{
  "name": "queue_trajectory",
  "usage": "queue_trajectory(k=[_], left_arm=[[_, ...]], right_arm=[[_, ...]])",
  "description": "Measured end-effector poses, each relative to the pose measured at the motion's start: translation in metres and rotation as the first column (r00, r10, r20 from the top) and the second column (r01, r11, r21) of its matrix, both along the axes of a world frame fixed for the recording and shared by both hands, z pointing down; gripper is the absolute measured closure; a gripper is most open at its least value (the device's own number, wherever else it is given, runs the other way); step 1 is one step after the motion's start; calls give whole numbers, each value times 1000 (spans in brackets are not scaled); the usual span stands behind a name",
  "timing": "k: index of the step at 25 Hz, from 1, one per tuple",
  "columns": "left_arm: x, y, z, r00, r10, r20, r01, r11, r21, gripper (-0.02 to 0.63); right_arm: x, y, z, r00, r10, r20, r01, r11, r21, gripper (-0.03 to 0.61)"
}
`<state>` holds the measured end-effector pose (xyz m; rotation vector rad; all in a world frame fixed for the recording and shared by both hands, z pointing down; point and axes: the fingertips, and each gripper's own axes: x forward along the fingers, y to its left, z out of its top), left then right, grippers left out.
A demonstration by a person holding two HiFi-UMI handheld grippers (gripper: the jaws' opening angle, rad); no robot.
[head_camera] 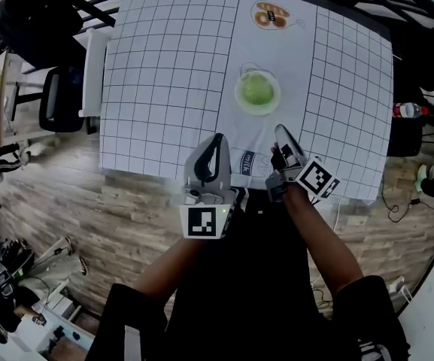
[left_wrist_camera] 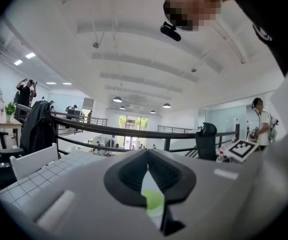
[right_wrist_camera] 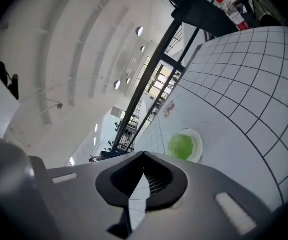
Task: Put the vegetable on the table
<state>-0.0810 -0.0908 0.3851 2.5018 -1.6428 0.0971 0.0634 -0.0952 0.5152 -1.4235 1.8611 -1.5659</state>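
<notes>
The green vegetable [head_camera: 257, 90] is seated on a white plate [head_camera: 258, 112] on the table [head_camera: 164, 66], at the upper centre of the head view. The left gripper [head_camera: 218, 138] and right gripper [head_camera: 280, 129] are clenched on nothing at the lower centre, apart from the plate.

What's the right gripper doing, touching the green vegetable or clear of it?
Apart. The head view shows the right gripper near the front edge, with bare tablecloth between it and the green vegetable.
</notes>
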Motion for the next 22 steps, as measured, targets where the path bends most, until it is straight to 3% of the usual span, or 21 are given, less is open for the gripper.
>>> queue_trajectory(k=[4, 7, 10, 17, 22], left_arm=[[1, 15, -12, 1000, 15, -22, -14, 999, 51, 606], [3, 24, -19, 999, 19, -29, -18, 999, 31, 606], [5, 32, -26, 999, 30, -31, -29, 999, 25, 606], [4, 49, -52, 993, 61, -98, -55, 997, 57, 606], [14, 64, -71, 988, 145, -50, -138, 983, 124, 606]], right_arm=[[-8, 19, -40, 999, -15, -36, 18, 997, 70, 580], [-10, 33, -62, 988, -34, -150, 52, 992, 113, 580], [-11, 43, -78, 957, -32, -289, 78, 986, 149, 580], [-21, 60, -128, 881, 0, -473, 129, 962, 240, 580], [-21, 68, -169, 797, 76, -599, 142, 940, 309, 580]])
